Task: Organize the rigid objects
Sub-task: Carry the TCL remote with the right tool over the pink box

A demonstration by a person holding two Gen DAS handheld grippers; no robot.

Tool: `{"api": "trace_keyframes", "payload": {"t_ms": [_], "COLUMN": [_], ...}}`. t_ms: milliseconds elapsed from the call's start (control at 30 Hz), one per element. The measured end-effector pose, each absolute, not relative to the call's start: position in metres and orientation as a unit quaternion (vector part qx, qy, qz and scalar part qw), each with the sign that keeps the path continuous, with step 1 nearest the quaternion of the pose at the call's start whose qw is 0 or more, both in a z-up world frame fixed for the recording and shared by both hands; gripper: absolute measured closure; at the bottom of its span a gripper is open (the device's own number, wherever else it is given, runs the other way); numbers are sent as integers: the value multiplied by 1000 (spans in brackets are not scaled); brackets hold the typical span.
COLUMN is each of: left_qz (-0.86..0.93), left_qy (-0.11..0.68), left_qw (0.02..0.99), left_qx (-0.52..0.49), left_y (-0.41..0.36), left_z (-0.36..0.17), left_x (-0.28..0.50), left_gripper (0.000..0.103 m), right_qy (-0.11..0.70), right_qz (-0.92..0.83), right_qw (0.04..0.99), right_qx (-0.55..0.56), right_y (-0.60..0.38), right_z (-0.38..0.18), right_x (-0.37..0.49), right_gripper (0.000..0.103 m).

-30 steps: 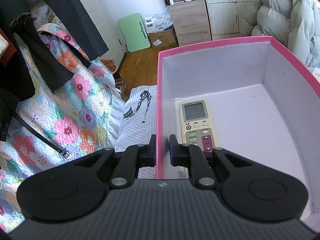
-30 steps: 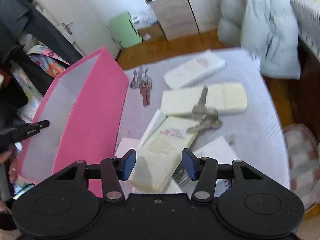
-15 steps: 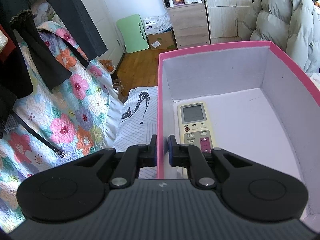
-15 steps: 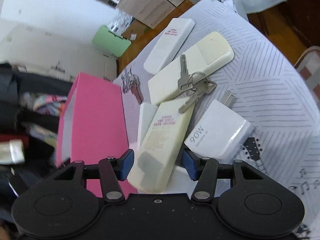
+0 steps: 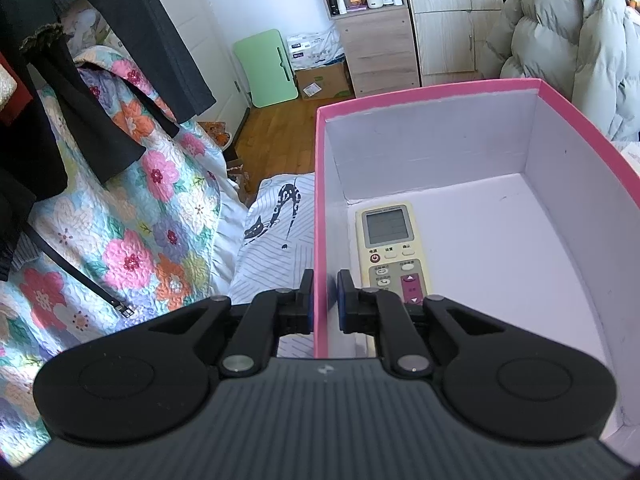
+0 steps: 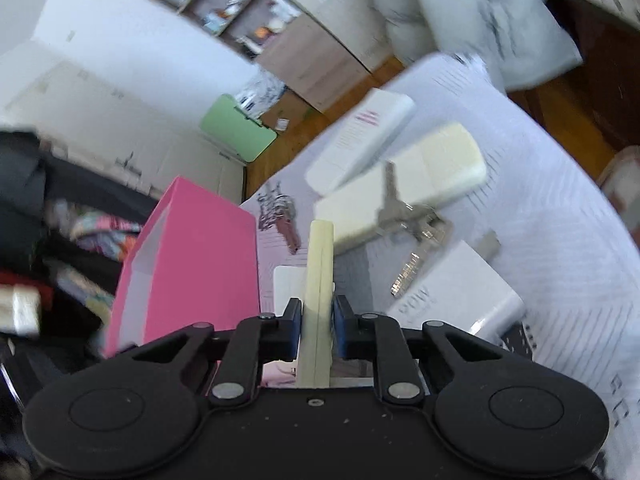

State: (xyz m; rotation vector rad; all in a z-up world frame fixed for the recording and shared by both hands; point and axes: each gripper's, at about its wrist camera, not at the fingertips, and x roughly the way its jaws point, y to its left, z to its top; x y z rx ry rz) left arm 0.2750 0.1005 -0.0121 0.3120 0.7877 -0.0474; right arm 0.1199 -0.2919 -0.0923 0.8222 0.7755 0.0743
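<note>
A pink box (image 5: 432,98) with a white inside holds one cream remote with a screen (image 5: 390,246). My left gripper (image 5: 323,296) is shut on the box's left wall. In the right wrist view my right gripper (image 6: 317,320) is shut on a cream remote (image 6: 319,272), held on edge and lifted. The pink box (image 6: 200,264) stands to its left. On the bed lie a larger cream remote (image 6: 420,172), a white remote (image 6: 360,140), a bunch of keys (image 6: 404,220) and a white charger (image 6: 456,292).
A second key bunch with a red fob (image 6: 284,220) lies by the box's far corner. A floral quilt (image 5: 132,216) lies left of the box. A grey puffer jacket (image 5: 568,36) hangs at the right, a green board (image 5: 266,68) leans on the wall.
My right gripper has closed on the cream remote and lifted it, turned on edge. The left gripper still holds the box wall, and its view has shifted slightly.
</note>
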Motion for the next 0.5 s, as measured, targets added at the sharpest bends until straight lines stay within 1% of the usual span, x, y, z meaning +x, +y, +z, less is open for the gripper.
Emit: {"api": "trace_keyframes", "payload": {"t_ms": [167, 233, 333, 400, 433, 467, 500], "left_qz": [-24, -24, -24, -24, -25, -25, -25], "left_qy": [383, 382, 382, 382, 382, 382, 382], "left_qw": [912, 912, 911, 911, 911, 911, 911], "left_qx": [148, 148, 153, 153, 152, 151, 150], "left_y": [102, 102, 101, 102, 102, 102, 102], "left_z": [-11, -11, -11, -11, -11, -11, -11], "left_x": [276, 276, 277, 277, 276, 277, 277], "left_gripper": [93, 93, 93, 93, 93, 93, 93], "right_qy": [387, 398, 410, 421, 426, 427, 428], "right_qz": [38, 44, 81, 85, 72, 65, 62], "right_qw": [891, 889, 871, 873, 877, 881, 883], "right_qx": [236, 222, 257, 231, 209, 191, 181], "right_y": [-261, -259, -264, -261, -256, -251, -247], "right_z": [-68, -64, -60, -57, -55, -54, -55], "right_x": [132, 137, 142, 148, 148, 148, 147], "right_gripper": [79, 77, 77, 77, 74, 66, 65]}}
